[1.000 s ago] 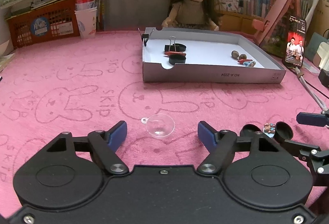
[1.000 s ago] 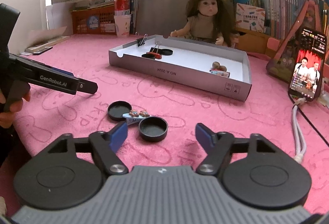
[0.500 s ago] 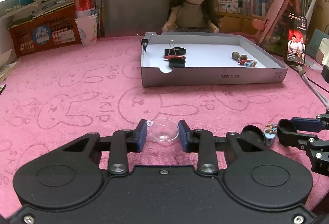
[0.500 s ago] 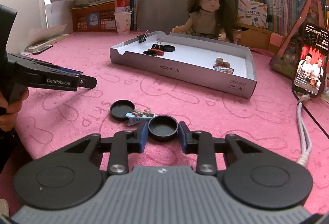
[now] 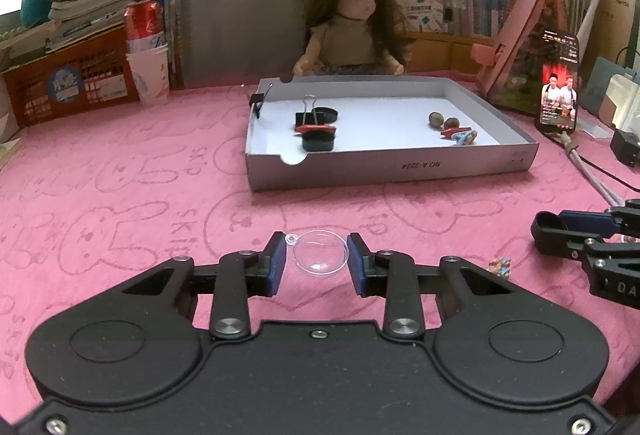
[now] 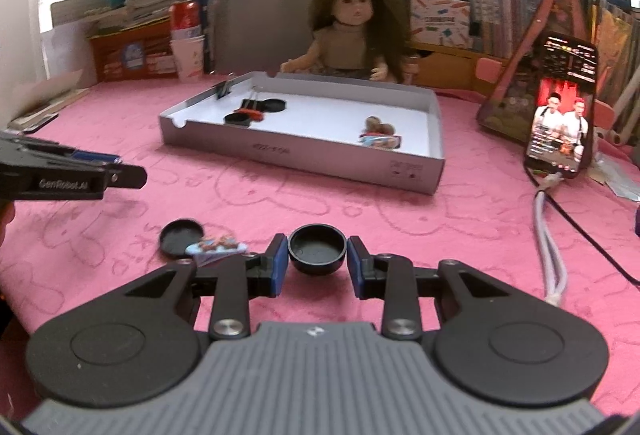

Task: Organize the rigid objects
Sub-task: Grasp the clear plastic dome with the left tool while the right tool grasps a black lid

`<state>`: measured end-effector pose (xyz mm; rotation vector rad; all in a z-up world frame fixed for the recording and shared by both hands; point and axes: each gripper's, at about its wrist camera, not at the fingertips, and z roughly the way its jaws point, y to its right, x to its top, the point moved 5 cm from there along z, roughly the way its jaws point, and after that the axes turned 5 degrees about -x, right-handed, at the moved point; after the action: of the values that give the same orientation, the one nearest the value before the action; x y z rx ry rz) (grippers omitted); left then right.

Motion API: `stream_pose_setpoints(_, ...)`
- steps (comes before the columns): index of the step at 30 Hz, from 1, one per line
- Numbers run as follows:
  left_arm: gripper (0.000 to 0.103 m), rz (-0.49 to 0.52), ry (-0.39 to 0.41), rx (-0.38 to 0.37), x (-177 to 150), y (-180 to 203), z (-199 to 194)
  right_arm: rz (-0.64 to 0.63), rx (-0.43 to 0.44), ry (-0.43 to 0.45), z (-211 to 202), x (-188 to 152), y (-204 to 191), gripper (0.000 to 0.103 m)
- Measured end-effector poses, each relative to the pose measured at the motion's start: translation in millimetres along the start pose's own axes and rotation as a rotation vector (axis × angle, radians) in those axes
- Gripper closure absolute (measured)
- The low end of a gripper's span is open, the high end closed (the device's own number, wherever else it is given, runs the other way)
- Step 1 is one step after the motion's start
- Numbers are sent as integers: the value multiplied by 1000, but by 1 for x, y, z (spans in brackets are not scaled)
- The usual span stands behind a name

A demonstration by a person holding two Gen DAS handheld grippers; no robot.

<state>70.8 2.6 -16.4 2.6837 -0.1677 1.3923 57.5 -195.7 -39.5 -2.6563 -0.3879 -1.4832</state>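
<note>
Pink rabbit-print cloth point(image 5: 120, 195) covering the table. Left gripper point(image 5: 317, 260) clamped on a clear plastic half-dome point(image 5: 319, 253); right gripper point(image 6: 317, 256) clamped on a black round cap point(image 6: 317, 247). Near left of it, a second black cap point(image 6: 180, 236) touching a small blue figurine clip point(image 6: 216, 248). Far centre: shallow grey cardboard tray point(image 5: 400, 165) holding binder clips and trinkets. Behind: brown-haired doll point(image 5: 354, 31), stacked books, orange crate point(image 5: 68, 83), lit phone point(image 6: 562, 111).

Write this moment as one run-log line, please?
left gripper: shut on clear dome | right gripper: shut on black cap | both lifted off pink cloth | tray: ahead
</note>
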Motion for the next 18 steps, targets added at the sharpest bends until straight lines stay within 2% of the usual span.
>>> stream_pose_setpoints(18,72,17,5,-40,25,21,21,63,-45,-15,20,20,12,66)
